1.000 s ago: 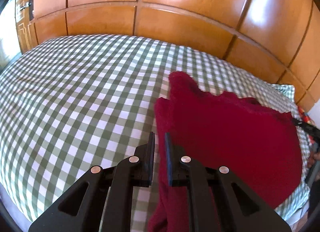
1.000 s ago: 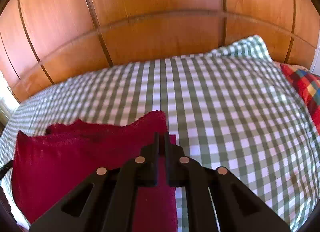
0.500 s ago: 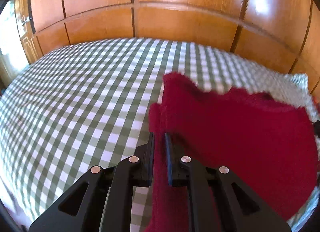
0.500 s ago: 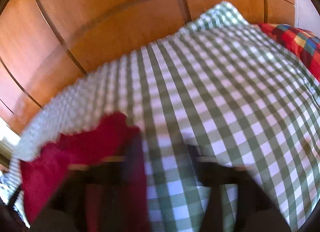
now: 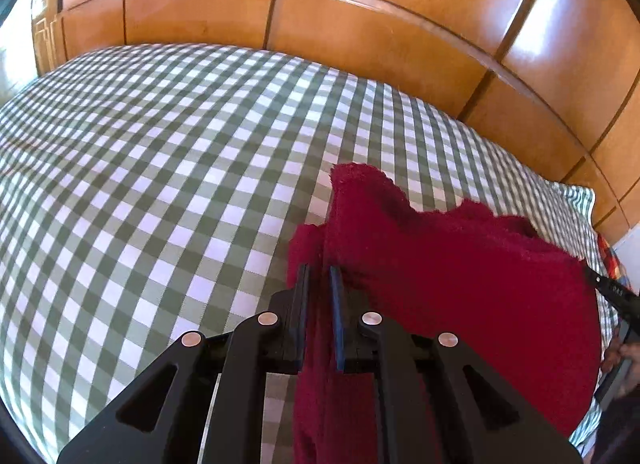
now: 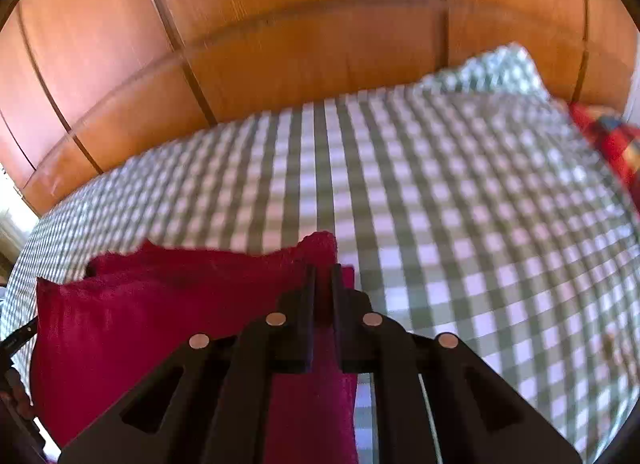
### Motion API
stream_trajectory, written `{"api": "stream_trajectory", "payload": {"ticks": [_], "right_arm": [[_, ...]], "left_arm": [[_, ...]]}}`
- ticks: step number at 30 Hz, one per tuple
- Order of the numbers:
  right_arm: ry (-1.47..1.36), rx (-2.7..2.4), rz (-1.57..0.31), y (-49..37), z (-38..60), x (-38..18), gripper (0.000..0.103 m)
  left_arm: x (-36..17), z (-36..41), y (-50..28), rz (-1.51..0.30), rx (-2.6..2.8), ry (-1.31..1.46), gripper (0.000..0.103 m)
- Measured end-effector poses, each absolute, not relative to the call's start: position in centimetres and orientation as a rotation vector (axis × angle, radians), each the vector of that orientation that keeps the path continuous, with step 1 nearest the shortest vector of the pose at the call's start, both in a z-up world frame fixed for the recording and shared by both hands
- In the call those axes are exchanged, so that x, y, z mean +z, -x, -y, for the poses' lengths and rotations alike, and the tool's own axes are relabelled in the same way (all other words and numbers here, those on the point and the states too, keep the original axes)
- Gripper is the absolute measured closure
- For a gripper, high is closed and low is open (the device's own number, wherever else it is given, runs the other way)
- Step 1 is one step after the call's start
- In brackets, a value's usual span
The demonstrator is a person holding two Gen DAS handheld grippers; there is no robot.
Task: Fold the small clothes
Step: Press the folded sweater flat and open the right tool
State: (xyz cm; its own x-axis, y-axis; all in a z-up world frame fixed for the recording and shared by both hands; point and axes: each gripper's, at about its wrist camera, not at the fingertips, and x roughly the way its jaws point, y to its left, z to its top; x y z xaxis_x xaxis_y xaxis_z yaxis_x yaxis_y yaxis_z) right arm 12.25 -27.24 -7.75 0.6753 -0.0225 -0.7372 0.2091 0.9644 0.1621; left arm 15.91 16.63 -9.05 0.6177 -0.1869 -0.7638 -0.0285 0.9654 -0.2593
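In your left wrist view, your left gripper (image 5: 320, 276) is clenched on the near left edge of the red cloth (image 5: 460, 284), with fabric pinched between the narrow jaws and more hanging below them. The cloth stretches away toward three o'clock above the green checked bedspread (image 5: 160, 183), its ragged top corner standing up at about twelve o'clock from your jaws. Compared with half a second ago this view has swung a little, and the cloth looks much as it did, so your left hold seems unchanged. At the far three o'clock edge you can glimpse a black part of the other tool (image 5: 612, 296). In your right wrist view, your right gripper (image 6: 324, 280) is likewise clamped on the cloth's right edge, the red fabric spreading toward nine o'clock. This picture has settled from the heavy blur of half a second ago, which suggests a quick swing is ending and the cloth hangs taut between your hands, probably ready to be laid or doubled over. Only this view shows the checked pillow (image 6: 500, 71) at one o'clock and a multicoloured fabric (image 6: 608, 135) at two o'clock; the wooden panelled wall (image 6: 280, 43) backs both.
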Motion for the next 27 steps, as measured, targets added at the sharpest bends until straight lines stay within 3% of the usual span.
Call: {"api": "stream_trajectory", "payload": {"ticks": [4, 7, 13, 15, 16, 19, 20, 27], "right_arm": [[-0.26, -0.141, -0.669, -9.1, 27.8, -4.4, 0.097], [-0.242, -0.176, -0.674, -10.0, 28.1, -4.8, 0.097], [-0.256, -0.33, -0.881, -13.7, 29.7, -13.0, 0.097], [-0.266, -0.311, -0.878, -13.8, 29.6, -12.7, 0.096], [-0.257, -0.305, -0.873, -13.7, 29.5, -12.4, 0.091], [-0.254, -0.331, -0.849, -12.9, 30.0, -11.5, 0.053], [-0.277, -0.331, -0.821, -12.0, 30.3, -10.8, 0.044], [-0.284, -0.121, -0.75, -7.6, 27.7, -6.0, 0.034]], "left_arm": [[-7.2, -16.5, -14.4, -0.808, -0.08, 0.235, 0.095], [-5.9, -15.4, -13.1, -0.713, -0.094, 0.191, 0.095], [-11.0, -13.4, -16.1, -0.908, -0.034, 0.079, 0.094], [-12.1, -13.5, -16.0, -0.902, -0.002, 0.084, 0.095], [-12.1, -13.4, -15.9, -0.899, 0.001, 0.078, 0.095], [-10.9, -13.5, -15.0, -0.879, 0.046, 0.084, 0.095], [-10.4, -13.6, -14.6, -0.865, 0.056, 0.087, 0.095], [-6.1, -12.9, -11.0, -0.742, 0.027, 0.082, 0.095]]}}
